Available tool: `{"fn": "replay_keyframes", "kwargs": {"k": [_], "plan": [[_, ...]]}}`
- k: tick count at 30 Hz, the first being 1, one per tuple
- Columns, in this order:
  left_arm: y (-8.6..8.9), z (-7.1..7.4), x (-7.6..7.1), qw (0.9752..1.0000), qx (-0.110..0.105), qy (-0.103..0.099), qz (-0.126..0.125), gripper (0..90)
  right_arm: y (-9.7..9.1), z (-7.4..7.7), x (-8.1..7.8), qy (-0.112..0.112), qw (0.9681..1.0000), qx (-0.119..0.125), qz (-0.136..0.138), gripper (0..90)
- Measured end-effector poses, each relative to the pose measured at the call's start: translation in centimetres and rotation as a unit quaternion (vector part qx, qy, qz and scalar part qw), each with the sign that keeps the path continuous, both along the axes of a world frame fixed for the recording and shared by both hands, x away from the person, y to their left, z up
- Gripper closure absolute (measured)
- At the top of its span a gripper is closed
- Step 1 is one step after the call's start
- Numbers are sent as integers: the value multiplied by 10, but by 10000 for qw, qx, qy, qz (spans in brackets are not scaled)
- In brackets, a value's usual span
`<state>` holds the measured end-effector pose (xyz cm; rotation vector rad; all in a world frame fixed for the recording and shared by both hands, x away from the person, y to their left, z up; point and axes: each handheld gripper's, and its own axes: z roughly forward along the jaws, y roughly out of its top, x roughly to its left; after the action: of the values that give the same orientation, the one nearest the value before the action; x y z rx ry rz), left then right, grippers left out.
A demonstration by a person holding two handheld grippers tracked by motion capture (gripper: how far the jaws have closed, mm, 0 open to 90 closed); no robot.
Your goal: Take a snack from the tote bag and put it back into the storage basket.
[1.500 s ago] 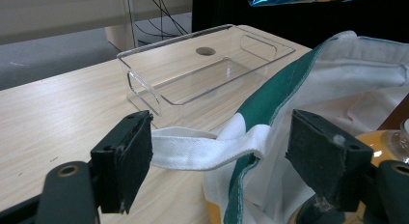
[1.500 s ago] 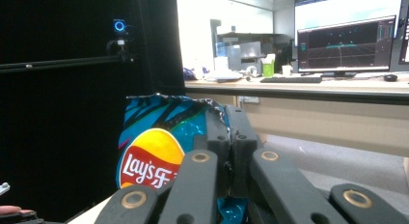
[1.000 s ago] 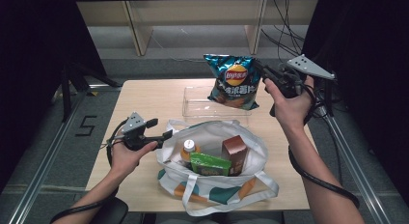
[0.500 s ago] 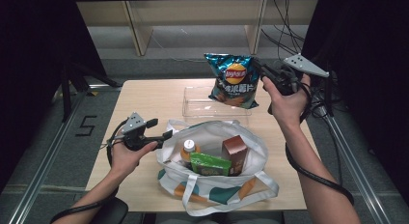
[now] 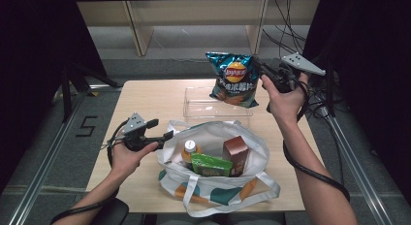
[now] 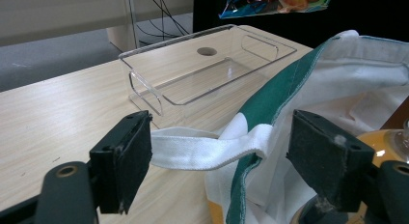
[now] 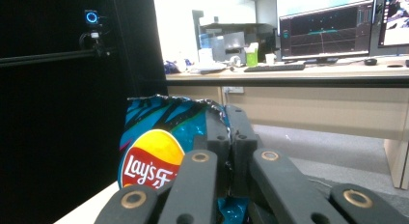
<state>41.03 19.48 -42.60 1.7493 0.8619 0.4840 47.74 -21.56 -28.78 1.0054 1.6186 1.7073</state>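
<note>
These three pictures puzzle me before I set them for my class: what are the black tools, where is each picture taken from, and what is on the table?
A person works at a wooden table with a hand-held two-jaw gripper in each hand. The high view looks down from above; the other two come from cameras riding on the grippers. The right gripper is shut on a blue chip bag, held in the air. The left gripper stands open around the strap of a white tote bag that holds a bottle and boxes. A clear plastic tray lies behind the bag.

Blue crisp bag, white-and-green tote

The crisp bag [image 5: 234,78] is blue with a red-and-yellow logo; the tote [image 5: 213,137] is white, trimmed green, holding 1 green box [image 5: 210,165] and 1 brown carton [image 5: 236,153].
</note>
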Motion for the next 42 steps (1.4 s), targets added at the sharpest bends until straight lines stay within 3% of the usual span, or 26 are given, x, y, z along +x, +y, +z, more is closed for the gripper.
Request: {"fn": "replay_keyframes", "kwargs": {"k": [42], "plan": [[2,0,0,10000,-20,-45,61,216,13,-18,38,325,9993,49,-179,900]]}}
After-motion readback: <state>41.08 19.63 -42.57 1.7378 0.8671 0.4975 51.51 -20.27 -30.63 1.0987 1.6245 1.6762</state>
